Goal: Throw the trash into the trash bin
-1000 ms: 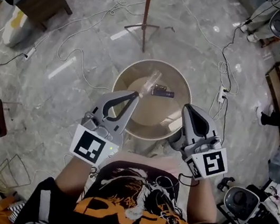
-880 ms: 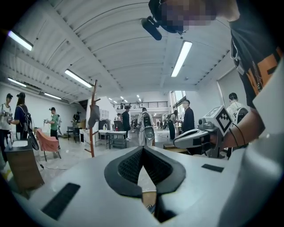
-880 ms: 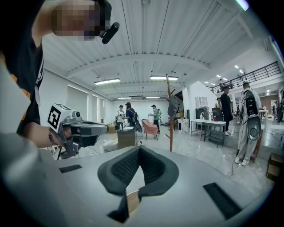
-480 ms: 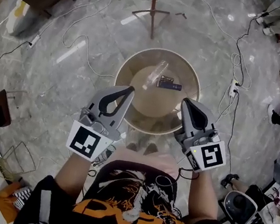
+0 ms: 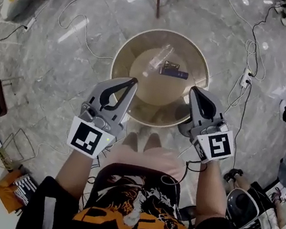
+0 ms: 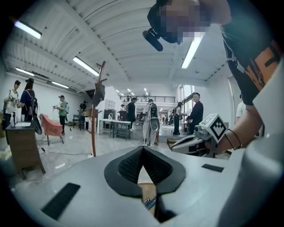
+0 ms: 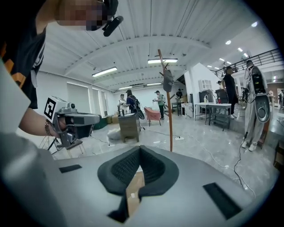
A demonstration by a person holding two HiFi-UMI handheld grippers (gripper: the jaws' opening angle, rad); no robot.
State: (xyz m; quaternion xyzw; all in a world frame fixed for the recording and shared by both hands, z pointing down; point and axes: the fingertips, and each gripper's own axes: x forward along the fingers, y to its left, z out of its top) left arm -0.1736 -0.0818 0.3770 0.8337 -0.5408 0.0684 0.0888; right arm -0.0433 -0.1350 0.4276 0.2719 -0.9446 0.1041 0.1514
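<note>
Trash (image 5: pixel 172 71) lies inside the round trash bin (image 5: pixel 120 52), just beyond both grippers.
Clenched on nothing, the left hand-held gripper (image 5: pixel 131 82) and right hand-held gripper (image 5: pixel 195 91) hang at its near rim, one at each side.
</note>
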